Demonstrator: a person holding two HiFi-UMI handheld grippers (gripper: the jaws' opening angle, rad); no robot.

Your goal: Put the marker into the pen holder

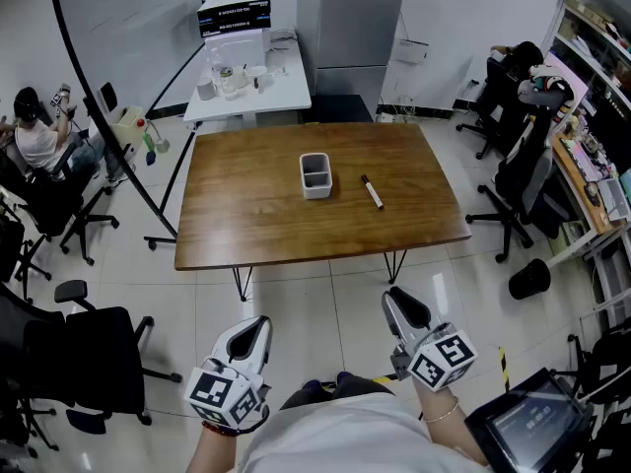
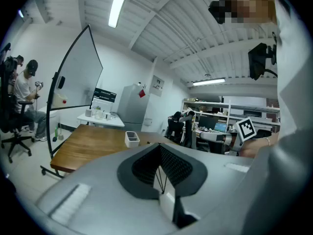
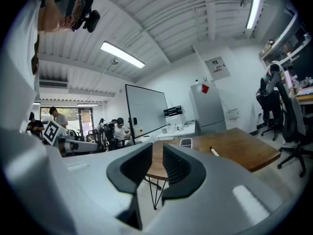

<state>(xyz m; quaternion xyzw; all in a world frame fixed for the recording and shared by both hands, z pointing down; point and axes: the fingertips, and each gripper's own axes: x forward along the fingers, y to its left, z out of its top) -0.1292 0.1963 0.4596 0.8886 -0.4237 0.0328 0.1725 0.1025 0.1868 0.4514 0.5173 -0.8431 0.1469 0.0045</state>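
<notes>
A black-and-white marker (image 1: 372, 191) lies on the brown wooden table (image 1: 246, 215), just right of a small white pen holder (image 1: 315, 175) that stands upright near the table's middle. Both grippers hang close to the person's body, in front of the table's near edge and well short of both objects. My left gripper (image 1: 254, 331) is shut, with its pads meeting and nothing between them (image 2: 159, 150). My right gripper (image 1: 402, 304) is shut too, with only a thin slit between its empty jaws (image 3: 157, 153). In the right gripper view the marker (image 3: 214, 152) and pen holder (image 3: 185, 142) show far ahead.
Black office chairs (image 1: 89, 353) stand at the near left and at the right (image 1: 513, 180). A white side table (image 1: 251, 82) with small items stands behind the wooden one. A whiteboard frame (image 1: 108, 136) runs along the left. A person (image 1: 39, 141) sits at the far left. A black bin (image 1: 529, 279) stands at the right.
</notes>
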